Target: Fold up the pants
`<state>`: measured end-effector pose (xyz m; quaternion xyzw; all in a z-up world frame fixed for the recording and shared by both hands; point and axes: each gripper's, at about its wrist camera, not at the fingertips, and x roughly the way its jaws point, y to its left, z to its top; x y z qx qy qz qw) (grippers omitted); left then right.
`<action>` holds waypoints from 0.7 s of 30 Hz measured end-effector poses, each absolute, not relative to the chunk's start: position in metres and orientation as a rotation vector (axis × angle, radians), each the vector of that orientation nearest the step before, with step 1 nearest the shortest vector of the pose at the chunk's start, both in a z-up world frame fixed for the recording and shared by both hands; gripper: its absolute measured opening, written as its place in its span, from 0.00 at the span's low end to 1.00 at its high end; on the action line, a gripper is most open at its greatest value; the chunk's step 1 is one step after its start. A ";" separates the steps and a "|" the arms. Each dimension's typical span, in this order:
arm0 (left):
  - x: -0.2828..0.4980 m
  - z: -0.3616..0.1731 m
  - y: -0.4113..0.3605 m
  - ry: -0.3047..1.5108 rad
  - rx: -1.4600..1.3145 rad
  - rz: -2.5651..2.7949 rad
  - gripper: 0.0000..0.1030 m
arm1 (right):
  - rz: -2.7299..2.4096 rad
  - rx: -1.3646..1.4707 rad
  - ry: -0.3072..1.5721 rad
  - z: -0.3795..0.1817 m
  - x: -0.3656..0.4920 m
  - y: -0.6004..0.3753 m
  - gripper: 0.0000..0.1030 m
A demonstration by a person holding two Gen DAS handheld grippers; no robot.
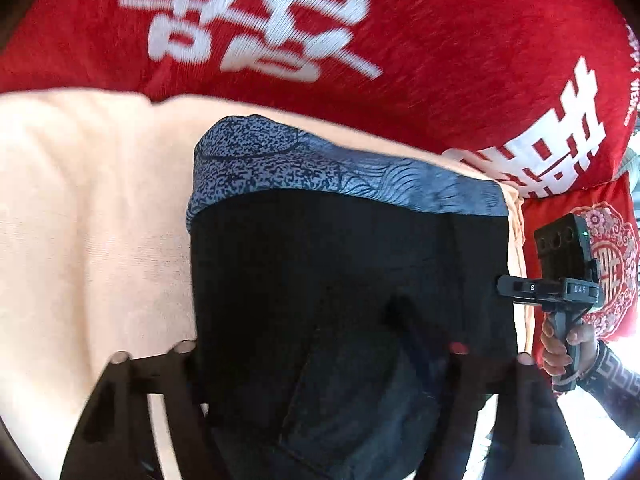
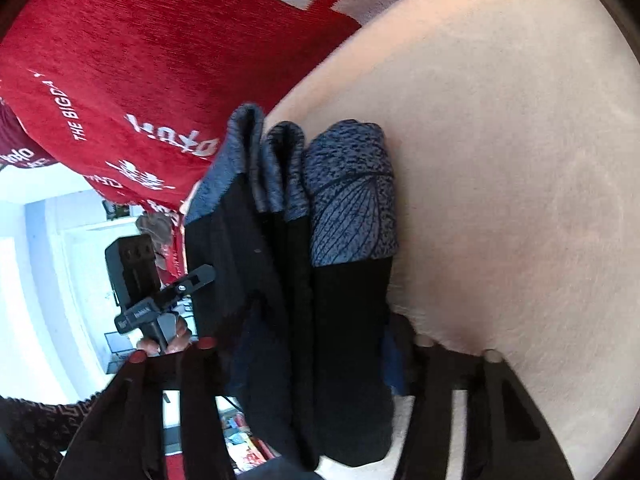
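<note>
Cream bedding (image 1: 80, 208) is seen under the soft, limp folded pants (image 1: 352, 280), straddled by the left tool (image 1: 320, 354) and right tool (image 2: 316, 348), grip uncertain; thick folded edges are judged best held.

the bed (image 1: 80, 220) is covered by a pale peach sheet (image 2: 500, 160), softly wrinkled. on it lie the pants (image 1: 340, 280) — black, folded into a thick stack with a blue speckled waistband at the far end — and in the right wrist view the layers show as several folds side by side. behind them a red blanket (image 1: 420, 60) with large white characters lies over the sheet's far edge — a red patterned cushion (image 1: 612, 264) beside it.
</note>
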<state>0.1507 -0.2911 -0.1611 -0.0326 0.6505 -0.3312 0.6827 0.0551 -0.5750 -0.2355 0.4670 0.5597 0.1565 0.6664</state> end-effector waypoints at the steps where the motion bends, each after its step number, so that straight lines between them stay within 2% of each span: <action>1: 0.147 -0.154 -0.291 1.445 -0.072 -0.732 0.65 | 0.361 1.059 1.250 -0.231 0.053 -0.574 0.41; 3: 0.142 -0.147 -0.288 1.441 -0.083 -0.720 0.65 | 0.370 1.068 1.236 -0.225 0.049 -0.572 0.40; 5: 0.136 -0.137 -0.286 1.436 -0.087 -0.704 0.60 | 0.350 1.047 1.196 -0.220 0.046 -0.569 0.39; 13: 0.099 -0.099 -0.270 1.422 -0.041 -0.708 0.60 | 0.391 1.070 1.170 -0.196 0.017 -0.547 0.39; 21: 0.074 -0.084 -0.231 1.438 -0.021 -0.759 0.60 | 0.344 1.116 1.116 -0.182 -0.029 -0.506 0.39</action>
